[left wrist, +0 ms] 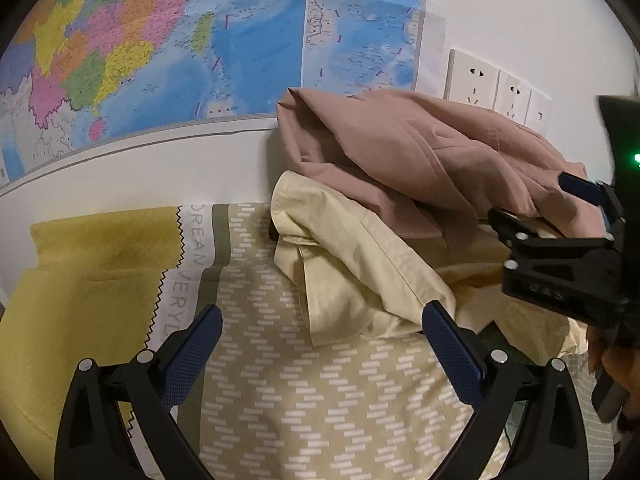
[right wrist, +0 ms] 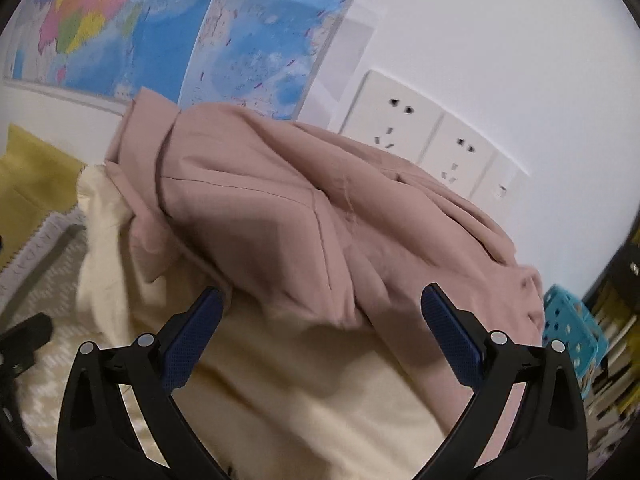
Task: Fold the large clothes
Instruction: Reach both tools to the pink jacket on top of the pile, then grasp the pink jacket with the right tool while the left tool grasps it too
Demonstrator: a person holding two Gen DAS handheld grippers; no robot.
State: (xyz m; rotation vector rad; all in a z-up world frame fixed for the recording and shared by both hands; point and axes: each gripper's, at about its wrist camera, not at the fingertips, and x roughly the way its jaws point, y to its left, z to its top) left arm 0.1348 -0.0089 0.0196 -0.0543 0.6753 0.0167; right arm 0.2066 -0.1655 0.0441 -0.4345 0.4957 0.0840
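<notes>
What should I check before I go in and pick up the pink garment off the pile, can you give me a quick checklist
1. Right gripper open: ok, its fingers are spread wide in front of the pink garment.
2. Left gripper open and empty: ok, over the patterned bedspread.
3. Pink garment on top of the pile: ok, it lies over the cream garment.
4. Right gripper grasping pink only: cannot tell, the cream cloth sits just under the hem.
5. Garment free of the wall sockets: cannot tell, it bunches up close to them.
</notes>
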